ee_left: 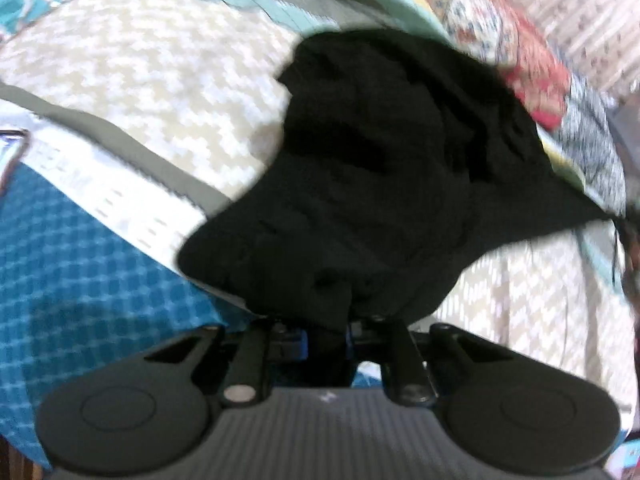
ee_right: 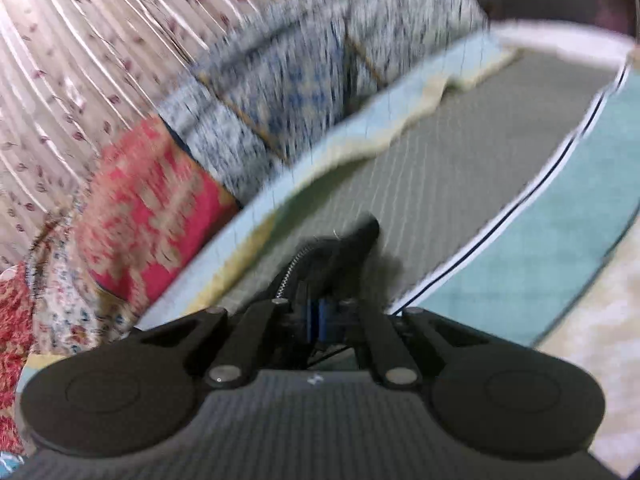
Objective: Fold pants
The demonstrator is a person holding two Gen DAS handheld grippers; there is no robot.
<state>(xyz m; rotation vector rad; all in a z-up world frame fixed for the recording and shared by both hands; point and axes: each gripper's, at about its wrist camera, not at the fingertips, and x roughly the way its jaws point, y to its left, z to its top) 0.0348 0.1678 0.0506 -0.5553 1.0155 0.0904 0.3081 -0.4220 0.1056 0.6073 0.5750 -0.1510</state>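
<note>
The black pants (ee_left: 384,176) hang bunched in the middle of the left wrist view, lifted over the patterned bedspread (ee_left: 140,80). My left gripper (ee_left: 332,320) is shut on a fold of the pants at their near edge; the fingertips are hidden by cloth. In the right wrist view my right gripper (ee_right: 324,304) is shut on a black piece of the pants (ee_right: 344,248) with a silver zipper (ee_right: 290,276) showing. Both views are blurred by motion.
The bed has a cream houndstooth panel, grey and teal bands (ee_right: 540,272) and a blue checked part (ee_left: 80,280). Folded patterned quilts, red (ee_right: 152,208) and blue-white (ee_right: 300,88), lie at the far side. A flowered curtain (ee_right: 80,40) hangs behind.
</note>
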